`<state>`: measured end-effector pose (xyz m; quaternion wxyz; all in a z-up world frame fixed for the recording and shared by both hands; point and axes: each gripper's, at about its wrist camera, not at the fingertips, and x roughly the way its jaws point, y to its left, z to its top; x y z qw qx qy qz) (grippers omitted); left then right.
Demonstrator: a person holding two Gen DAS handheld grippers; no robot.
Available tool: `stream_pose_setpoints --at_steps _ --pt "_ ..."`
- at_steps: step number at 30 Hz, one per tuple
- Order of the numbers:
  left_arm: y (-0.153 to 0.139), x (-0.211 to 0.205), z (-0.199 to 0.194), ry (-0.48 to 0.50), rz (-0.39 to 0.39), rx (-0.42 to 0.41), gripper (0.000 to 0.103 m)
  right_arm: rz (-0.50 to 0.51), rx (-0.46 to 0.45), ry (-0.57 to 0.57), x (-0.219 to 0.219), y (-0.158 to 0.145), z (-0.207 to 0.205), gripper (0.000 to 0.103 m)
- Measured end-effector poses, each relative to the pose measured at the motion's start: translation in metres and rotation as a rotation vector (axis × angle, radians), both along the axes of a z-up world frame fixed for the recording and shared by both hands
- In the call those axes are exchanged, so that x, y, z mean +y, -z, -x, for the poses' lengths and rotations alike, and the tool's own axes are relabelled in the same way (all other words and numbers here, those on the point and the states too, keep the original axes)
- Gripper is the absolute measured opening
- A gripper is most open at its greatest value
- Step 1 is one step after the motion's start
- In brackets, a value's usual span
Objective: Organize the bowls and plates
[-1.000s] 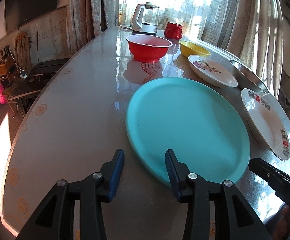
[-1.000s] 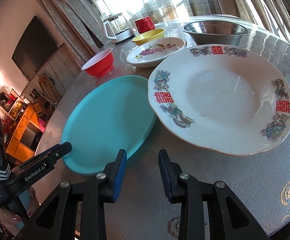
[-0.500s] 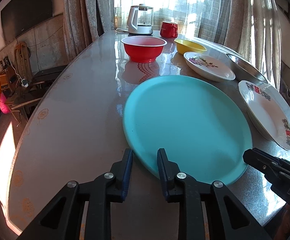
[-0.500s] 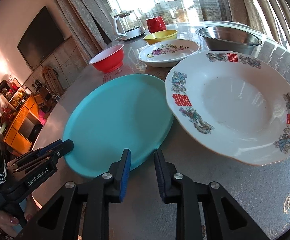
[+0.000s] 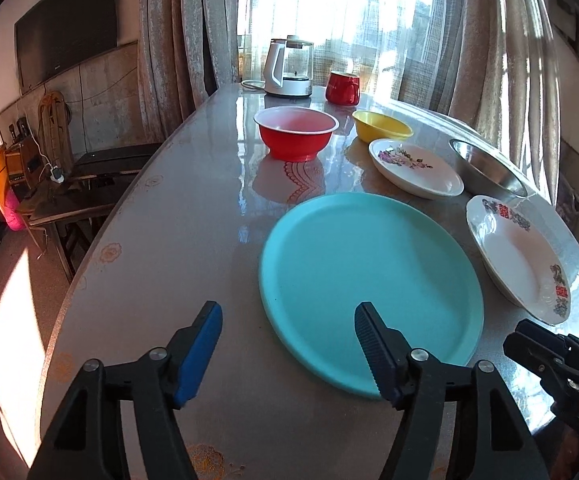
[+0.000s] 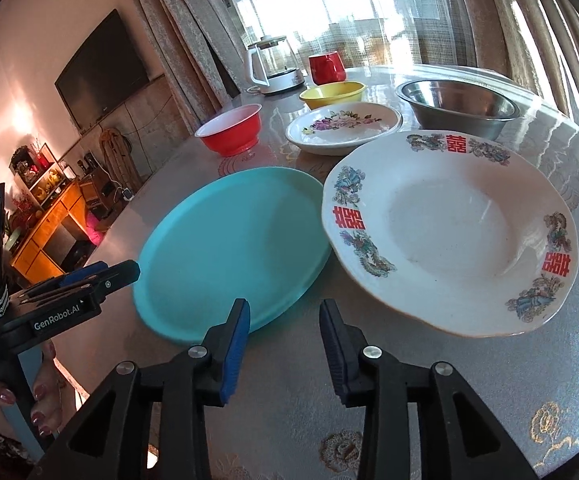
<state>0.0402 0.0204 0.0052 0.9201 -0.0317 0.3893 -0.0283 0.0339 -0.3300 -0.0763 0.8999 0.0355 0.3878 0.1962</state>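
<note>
Left wrist view: the left gripper (image 5: pixel 287 344) gapes wide and empty, its right finger over the teal plate's (image 5: pixel 369 280) near rim. Beside it lies the white plate (image 6: pixel 449 232), straight ahead of the half-open, empty right gripper (image 6: pixel 283 340).

A big turquoise plate (image 5: pixel 369 288) lies flat, beside a white plate (image 6: pixel 449 228) (red signs on rim); farther are red bowl (image 5: pixel 295 131), yellow bowl (image 5: pixel 381 125), flowered plate (image 5: pixel 415 166), steel bowl (image 6: pixel 455 106).
</note>
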Motion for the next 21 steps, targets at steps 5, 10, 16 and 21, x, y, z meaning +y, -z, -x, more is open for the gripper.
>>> stream_pose_setpoints --at_steps 5,10,16,21 --pt "-0.015 -0.007 0.000 0.041 0.093 -0.055 0.096 -0.068 -0.064 0.028 -0.028 -0.015 0.015 0.045" --pt "-0.016 -0.029 -0.011 0.081 0.104 -0.026 0.099 -0.072 -0.177 0.154 -0.059 -0.031 0.025 0.056" --pt "-0.005 -0.062 -0.023 0.179 0.100 0.065 0.099 0.037 -0.274 0.321 -0.094 -0.035 0.019 0.065" --pt "-0.004 -0.083 -0.023 0.220 0.082 0.028 0.099 0.004 -0.193 0.401 -0.134 -0.024 -0.007 0.076"
